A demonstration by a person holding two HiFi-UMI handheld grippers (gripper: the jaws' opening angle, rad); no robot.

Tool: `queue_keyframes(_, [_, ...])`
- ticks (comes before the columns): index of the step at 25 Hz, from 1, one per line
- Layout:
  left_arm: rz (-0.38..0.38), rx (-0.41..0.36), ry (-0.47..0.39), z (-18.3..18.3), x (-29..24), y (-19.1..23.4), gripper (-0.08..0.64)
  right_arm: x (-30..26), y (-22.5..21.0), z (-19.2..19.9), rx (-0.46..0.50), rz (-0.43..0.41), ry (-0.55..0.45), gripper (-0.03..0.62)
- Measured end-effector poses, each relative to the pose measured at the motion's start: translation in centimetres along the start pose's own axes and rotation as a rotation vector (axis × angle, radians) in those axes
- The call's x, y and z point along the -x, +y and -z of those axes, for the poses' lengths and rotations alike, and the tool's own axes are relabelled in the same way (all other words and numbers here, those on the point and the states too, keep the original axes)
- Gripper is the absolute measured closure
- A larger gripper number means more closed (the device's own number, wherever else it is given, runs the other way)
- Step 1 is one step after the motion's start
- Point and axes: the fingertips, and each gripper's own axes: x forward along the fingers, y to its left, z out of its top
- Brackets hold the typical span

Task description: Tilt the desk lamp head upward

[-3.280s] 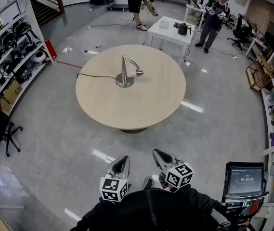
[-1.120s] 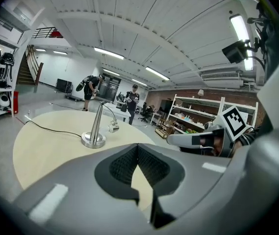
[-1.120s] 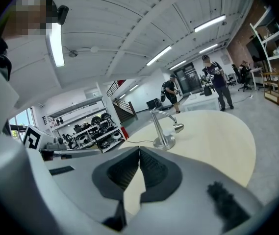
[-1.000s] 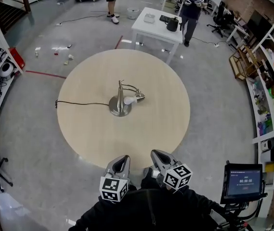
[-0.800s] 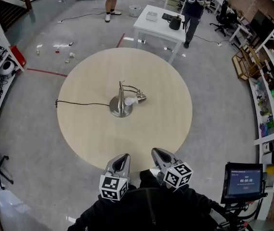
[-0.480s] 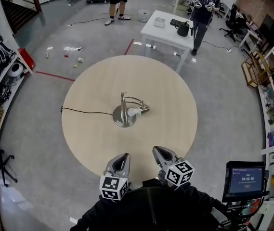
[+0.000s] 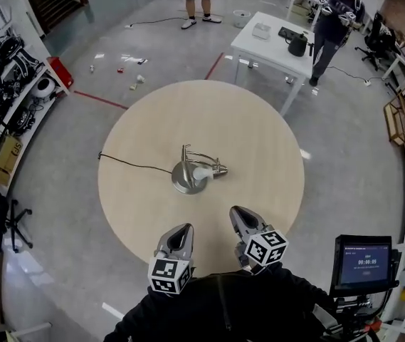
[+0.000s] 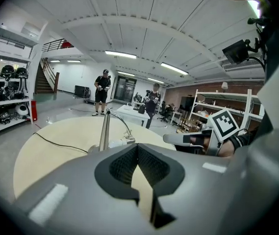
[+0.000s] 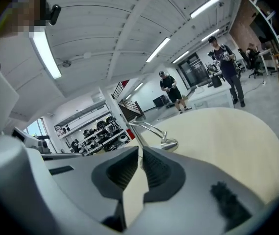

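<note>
While the desk lamp (image 7: 188, 177) stands near the middle of the round worktop (image 7: 259, 134), its lamp head (image 7: 216, 170) hangs low beside the base, aimed toward the right of the head view, and a black cord (image 7: 134, 164) trails off toward the left edge. Both claws hover over the near rim, well apart from the lamp. The left claw (image 7: 181, 231) is closed with nothing between its jaws, and the right claw (image 7: 240, 215) is likewise closed and empty. A white table (image 7: 270, 45) stands beyond
</note>
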Motion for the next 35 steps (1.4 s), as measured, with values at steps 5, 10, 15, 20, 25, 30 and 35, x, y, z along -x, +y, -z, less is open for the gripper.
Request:
queue_keyframes(5, [-0.058, 0.005, 0.028, -0.4, -1.3, 0.5, 0.552, -3.0, -4.3, -0.6, -0.098, 0.023, 0.004, 0.472])
queue_keyframes(10, [-0.117, -0.020, 0.026, -1.4, -2.3, 2.0, 0.552, -6.4, -7.8, -0.8, -0.192, 0.060, -0.008, 0.429])
queue_keyframes(15, [-0.156, -0.008, 0.014, -2.3, -3.3, 3.4, 0.552, -9.6, -10.2, 0.7, -0.278, 0.082, 0.016, 0.366])
queue_keyframes(20, [-0.125, 0.026, 0.042, -1.4, -3.5, 4.5, 0.552, -11.6, -10.9, 1.5, -0.339, 0.109, -0.015, 0.303])
queue_keyframes(25, [-0.101, 0.042, 0.066, 0.5, -2.9, 8.0, 0.552, -15.1, -9.3, 3.8, -0.369, 0.105, -0.023, 0.273])
queue_keyframes(30, [-0.104, 0.043, 0.053, 0.0, -2.1, 9.8, 0.552, -17.5, -9.6, 5.5, -0.473, 0.135, -0.020, 0.273])
queue_keyframes(35, [-0.117, 0.041, 0.063, 0.1, -0.8, 9.8, 0.552, -17.9, -10.9, 5.0, -0.520, 0.166, -0.047, 0.273])
